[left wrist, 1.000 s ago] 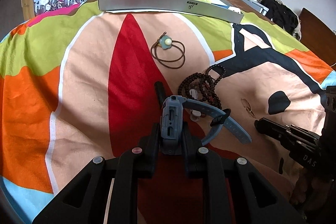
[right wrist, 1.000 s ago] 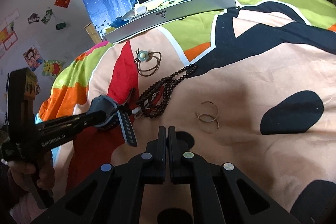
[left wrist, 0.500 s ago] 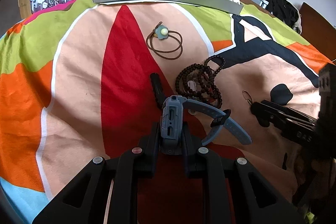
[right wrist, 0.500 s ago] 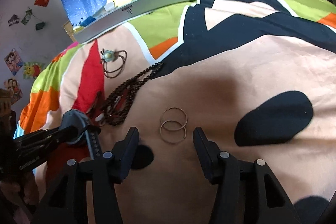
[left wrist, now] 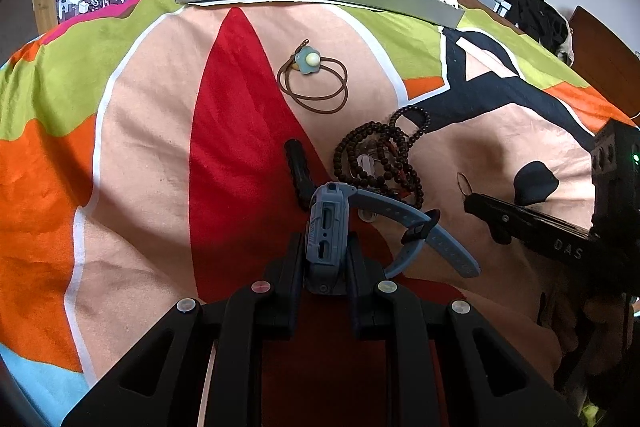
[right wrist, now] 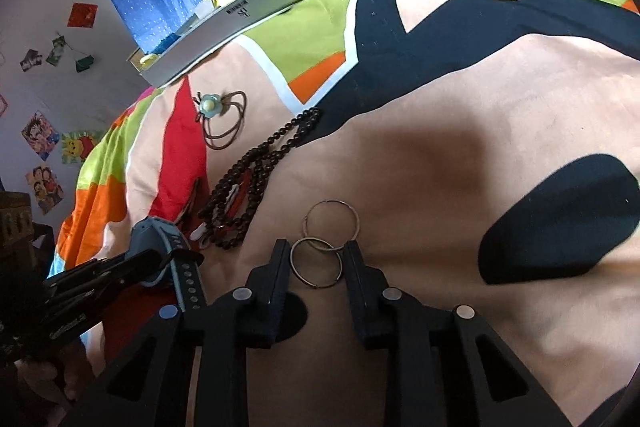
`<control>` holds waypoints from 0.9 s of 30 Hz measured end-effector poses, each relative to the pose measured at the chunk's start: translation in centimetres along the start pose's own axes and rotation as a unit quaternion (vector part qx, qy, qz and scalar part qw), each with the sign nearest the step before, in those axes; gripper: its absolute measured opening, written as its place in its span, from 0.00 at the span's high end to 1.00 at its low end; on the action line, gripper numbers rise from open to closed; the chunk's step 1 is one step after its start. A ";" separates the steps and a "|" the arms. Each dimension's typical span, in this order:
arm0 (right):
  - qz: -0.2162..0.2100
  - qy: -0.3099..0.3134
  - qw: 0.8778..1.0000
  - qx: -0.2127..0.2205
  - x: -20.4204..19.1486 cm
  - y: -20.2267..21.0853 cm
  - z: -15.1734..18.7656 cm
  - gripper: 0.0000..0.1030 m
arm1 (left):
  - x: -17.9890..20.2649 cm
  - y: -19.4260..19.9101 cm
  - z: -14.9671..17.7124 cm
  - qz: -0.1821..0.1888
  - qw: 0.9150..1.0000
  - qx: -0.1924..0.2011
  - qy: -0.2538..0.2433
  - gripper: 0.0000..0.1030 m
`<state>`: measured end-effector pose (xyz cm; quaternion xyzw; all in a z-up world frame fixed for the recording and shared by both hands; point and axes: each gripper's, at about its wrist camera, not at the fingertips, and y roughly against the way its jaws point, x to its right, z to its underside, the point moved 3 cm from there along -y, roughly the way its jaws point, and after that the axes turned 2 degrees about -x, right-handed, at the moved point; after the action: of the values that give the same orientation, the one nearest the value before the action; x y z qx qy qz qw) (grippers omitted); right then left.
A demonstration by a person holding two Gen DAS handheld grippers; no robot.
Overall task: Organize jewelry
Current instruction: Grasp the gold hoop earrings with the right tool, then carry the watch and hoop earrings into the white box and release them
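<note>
The left gripper (left wrist: 327, 247) clamped a blue watch (left wrist: 328, 223) above the bed (left wrist: 140, 147), apparently for boxing. The right gripper (right wrist: 316, 259), jaws open, straddled two hoop earrings (right wrist: 318, 263), poised to pinch them.

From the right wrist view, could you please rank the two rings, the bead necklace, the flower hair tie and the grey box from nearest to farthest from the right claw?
1. Rings: between the fingers of the open right claw.
2. Bead necklace: ahead, to the left.
3. Flower hair tie: beyond the beads, farther left.
4. Grey box: at the far edge of the bedspread.
</note>
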<state>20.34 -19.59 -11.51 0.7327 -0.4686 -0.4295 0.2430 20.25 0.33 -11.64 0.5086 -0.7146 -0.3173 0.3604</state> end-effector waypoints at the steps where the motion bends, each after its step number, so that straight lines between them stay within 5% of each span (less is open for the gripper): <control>1: -0.001 0.002 1.000 0.004 -0.1 0.3 0.1 0.75 | 0.0 0.1 0.0 0.002 1.000 0.001 0.003 0.85; 2: -0.006 0.006 1.000 0.008 -0.3 0.7 0.2 0.95 | 0.0 0.3 0.1 0.004 1.000 0.003 0.007 0.85; 17: -0.019 0.031 0.999 0.024 -1.5 3.8 0.3 0.96 | 1.3 2.3 0.2 -0.012 1.000 0.024 0.002 0.85; 27: -0.061 0.069 0.994 0.050 -3.0 6.9 -8.1 0.97 | 1.7 4.2 -7.5 -0.007 0.999 0.052 0.010 0.85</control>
<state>23.40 -20.28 -0.94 0.7992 -0.4262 -0.3674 0.2112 24.05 -0.75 -3.83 0.5351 -0.7228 -0.2767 0.3385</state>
